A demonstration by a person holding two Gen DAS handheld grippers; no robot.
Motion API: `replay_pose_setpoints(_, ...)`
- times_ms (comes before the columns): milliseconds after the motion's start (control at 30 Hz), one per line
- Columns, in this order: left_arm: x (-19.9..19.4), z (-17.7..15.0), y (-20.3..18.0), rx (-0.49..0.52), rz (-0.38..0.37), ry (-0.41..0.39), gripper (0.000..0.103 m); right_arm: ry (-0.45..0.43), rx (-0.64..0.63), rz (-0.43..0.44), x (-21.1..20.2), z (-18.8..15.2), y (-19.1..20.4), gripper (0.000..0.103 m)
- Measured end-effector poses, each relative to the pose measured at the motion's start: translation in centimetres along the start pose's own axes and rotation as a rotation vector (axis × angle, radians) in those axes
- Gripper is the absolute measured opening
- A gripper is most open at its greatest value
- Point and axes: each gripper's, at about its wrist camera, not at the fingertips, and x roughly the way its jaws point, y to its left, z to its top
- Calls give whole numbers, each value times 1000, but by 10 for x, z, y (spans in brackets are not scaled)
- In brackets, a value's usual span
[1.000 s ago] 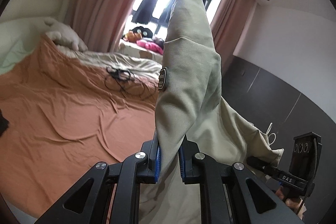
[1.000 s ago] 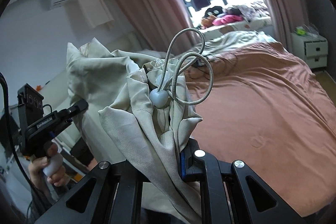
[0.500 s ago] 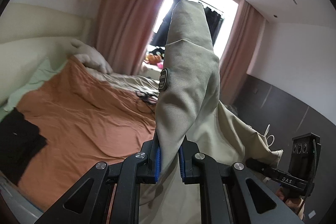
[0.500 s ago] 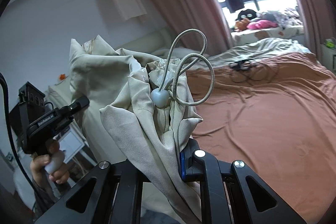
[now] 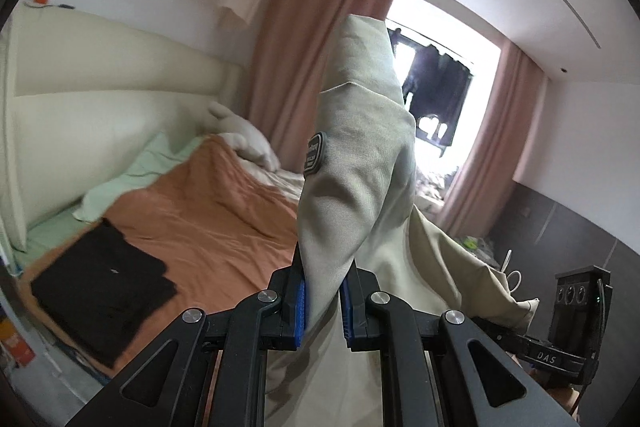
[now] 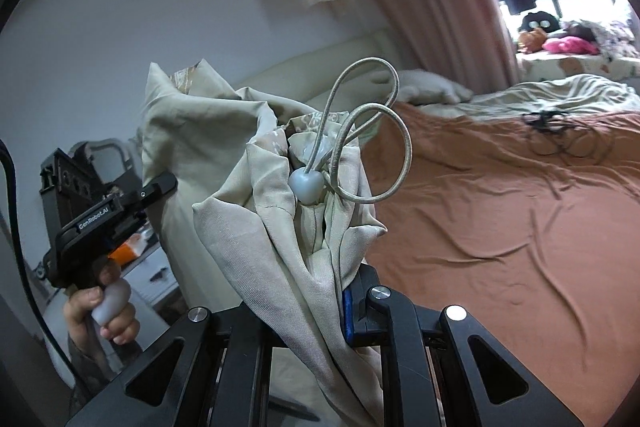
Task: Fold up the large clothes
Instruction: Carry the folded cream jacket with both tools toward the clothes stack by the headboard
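Observation:
A large beige garment [image 5: 360, 163] with a dark sleeve patch [image 5: 316, 153] hangs in the air between both grippers. My left gripper [image 5: 323, 301] is shut on one bunched part of it. My right gripper [image 6: 320, 307] is shut on another part [image 6: 288, 235], where an elastic cord loop [image 6: 372, 131] with a grey toggle [image 6: 306, 183] sticks up. The other gripper shows at the edge of each view: the right one in the left wrist view [image 5: 576, 311], the left one in the right wrist view [image 6: 100, 215].
A bed with an orange sheet [image 5: 216, 223] [image 6: 520, 227] lies below. A folded black garment [image 5: 104, 283] sits at its near corner. Black cables [image 6: 560, 135] lie on the bed. Pillows, a cream headboard [image 5: 100, 115], pink curtains [image 5: 304, 47] and a bright window stand behind.
Both grippers have swung to the left with the garment held; the views now show more of the headboard and the black folded garment. The grips have not changed.

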Motion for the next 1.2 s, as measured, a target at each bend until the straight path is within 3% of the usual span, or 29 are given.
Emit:
replay_pose_setpoints(300,-19,21,90,2,128,-57,14,50,-38,107,90,5,53,13)
replay_pose_setpoints(500,-16,35,139,91,225,-98,14,84,-46,192,153,2,87,13)
replay_pose_setpoints(867,-10,57,247,43,374,-96,14,182,-72,285,272,-1,150,13)
replay_pose_setpoints(1200,-31,73,311,13,497,-108,13,256,-107,376,336,-11,208,13)
